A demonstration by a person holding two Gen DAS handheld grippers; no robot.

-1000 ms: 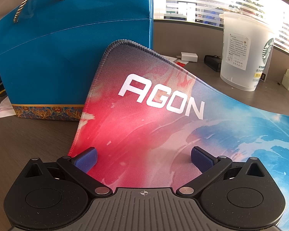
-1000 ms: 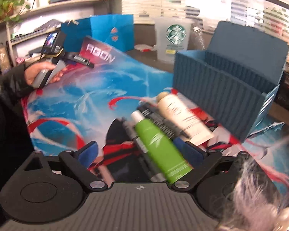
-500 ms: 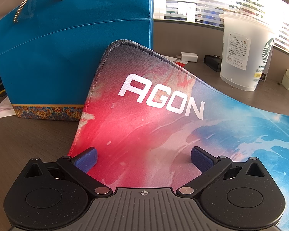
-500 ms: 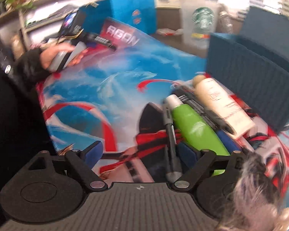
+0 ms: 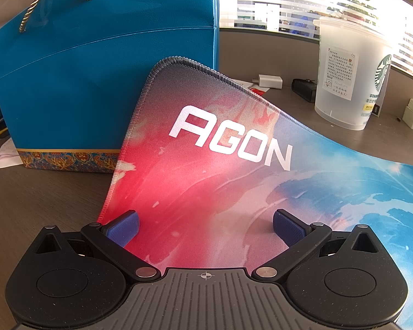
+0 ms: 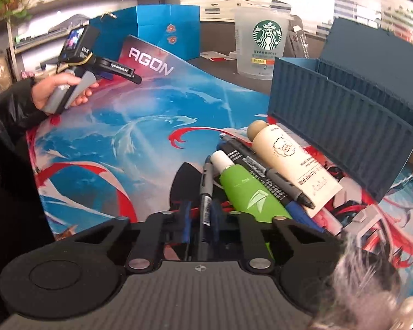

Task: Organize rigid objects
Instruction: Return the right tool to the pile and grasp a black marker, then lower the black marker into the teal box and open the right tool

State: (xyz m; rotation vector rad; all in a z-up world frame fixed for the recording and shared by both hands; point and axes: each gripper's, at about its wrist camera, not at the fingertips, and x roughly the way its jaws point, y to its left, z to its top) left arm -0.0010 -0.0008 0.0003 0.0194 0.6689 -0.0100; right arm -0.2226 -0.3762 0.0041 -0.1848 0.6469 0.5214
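My right gripper (image 6: 203, 220) is shut on a thin grey pen (image 6: 206, 189) that lies on the colourful AGON mat (image 6: 140, 126). Right of the pen lie a green tube (image 6: 245, 189), a black marker (image 6: 264, 173), a cream bottle (image 6: 289, 165) and a blue pen (image 6: 300, 214), side by side. Behind them stands an open blue-grey container-shaped box (image 6: 338, 126). My left gripper (image 5: 205, 225) hangs open over the mat's (image 5: 234, 181) red corner with nothing between its fingers. In the right wrist view a hand (image 6: 60, 90) holds it at the far left.
A blue gift bag (image 5: 96, 82) props up the mat's corner. A frosted Starbucks cup (image 5: 347, 82) stands behind the mat, with a white charger (image 5: 269, 81) and a small black item (image 5: 303, 89) near it. A furry thing (image 6: 366, 283) hangs at the right gripper's side.
The right gripper has moved forward and a little down over the grey pen, and its jaws have gone from wide open to shut on the pen. The left gripper has not moved.
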